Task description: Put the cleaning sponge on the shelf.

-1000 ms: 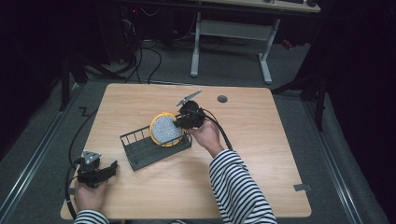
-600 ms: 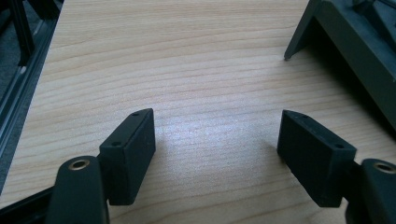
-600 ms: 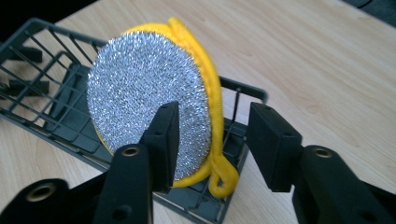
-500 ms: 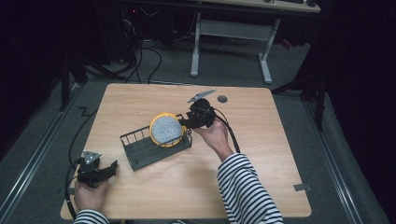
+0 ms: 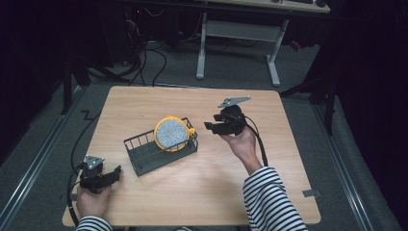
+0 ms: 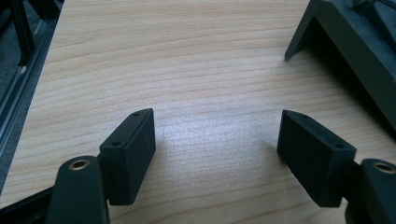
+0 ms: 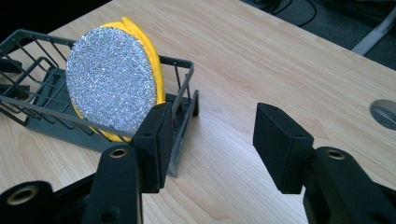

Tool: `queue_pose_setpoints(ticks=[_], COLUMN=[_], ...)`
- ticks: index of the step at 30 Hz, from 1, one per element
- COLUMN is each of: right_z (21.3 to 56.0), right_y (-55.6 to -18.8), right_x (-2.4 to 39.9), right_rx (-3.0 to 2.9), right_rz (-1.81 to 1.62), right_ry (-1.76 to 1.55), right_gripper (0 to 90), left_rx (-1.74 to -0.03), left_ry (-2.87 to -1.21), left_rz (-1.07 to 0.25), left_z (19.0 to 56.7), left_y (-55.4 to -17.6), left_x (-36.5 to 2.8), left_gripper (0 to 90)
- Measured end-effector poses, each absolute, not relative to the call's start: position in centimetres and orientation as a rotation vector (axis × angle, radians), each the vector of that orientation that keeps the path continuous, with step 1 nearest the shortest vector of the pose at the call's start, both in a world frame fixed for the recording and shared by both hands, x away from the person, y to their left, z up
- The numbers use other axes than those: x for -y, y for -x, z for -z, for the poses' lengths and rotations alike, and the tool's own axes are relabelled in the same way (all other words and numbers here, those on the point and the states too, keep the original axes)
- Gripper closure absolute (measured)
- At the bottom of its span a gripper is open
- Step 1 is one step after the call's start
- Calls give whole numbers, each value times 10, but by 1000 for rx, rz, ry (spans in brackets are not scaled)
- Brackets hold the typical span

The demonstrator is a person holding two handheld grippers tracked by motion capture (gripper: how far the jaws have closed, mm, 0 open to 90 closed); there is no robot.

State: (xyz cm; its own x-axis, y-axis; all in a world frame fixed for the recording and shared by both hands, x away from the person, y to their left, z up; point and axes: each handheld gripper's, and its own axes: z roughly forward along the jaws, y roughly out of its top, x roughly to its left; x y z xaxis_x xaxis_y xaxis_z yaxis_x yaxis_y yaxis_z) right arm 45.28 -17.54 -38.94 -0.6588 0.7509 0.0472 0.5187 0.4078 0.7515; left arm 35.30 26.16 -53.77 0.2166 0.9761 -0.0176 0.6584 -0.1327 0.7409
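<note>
Holding my right gripper (image 5: 211, 126) just off the 3 o'clock end of the dark wire rack (image 5: 144, 161), I have its jaws spread fairly wide with bare tabletop between them; they have just been opening, and nothing sits between the pads. The round scrubber (image 5: 171, 134), silver glitter face on a yellow back, stands on edge in the rack's right end, leaning against the end rail. In the right gripper view that scrubber (image 7: 112, 81) rises at about 10 o'clock from my jaws, apart from them, with the rack (image 7: 28, 100) stretching off toward 9 o'clock.

My left gripper (image 5: 114, 174) rests low at the table's (image 5: 202, 187) 7 o'clock corner, jaws wide apart and holding nothing. Seen from the left gripper view, plain wood lies between its pads (image 6: 133, 154), and a corner of the rack (image 6: 345, 42) shows at 1 o'clock, near but not touching. A grey round cap (image 7: 385, 113) sits in the tabletop at 3 o'clock in the right gripper view.
</note>
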Motion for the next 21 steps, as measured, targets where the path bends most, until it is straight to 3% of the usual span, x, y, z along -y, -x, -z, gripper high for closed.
queue_pose_setpoints(ticks=[21], right_z=[385], right_y=[-417], right_x=[236], right_rx=[-2266], right_rz=[-1072], right_ry=[-1149], right_gripper=[463], left_rx=[-1513], left_ry=[-1865], left_rz=[-651], left_z=[538], left_y=[-353], left_x=[-261], left_gripper=[284])
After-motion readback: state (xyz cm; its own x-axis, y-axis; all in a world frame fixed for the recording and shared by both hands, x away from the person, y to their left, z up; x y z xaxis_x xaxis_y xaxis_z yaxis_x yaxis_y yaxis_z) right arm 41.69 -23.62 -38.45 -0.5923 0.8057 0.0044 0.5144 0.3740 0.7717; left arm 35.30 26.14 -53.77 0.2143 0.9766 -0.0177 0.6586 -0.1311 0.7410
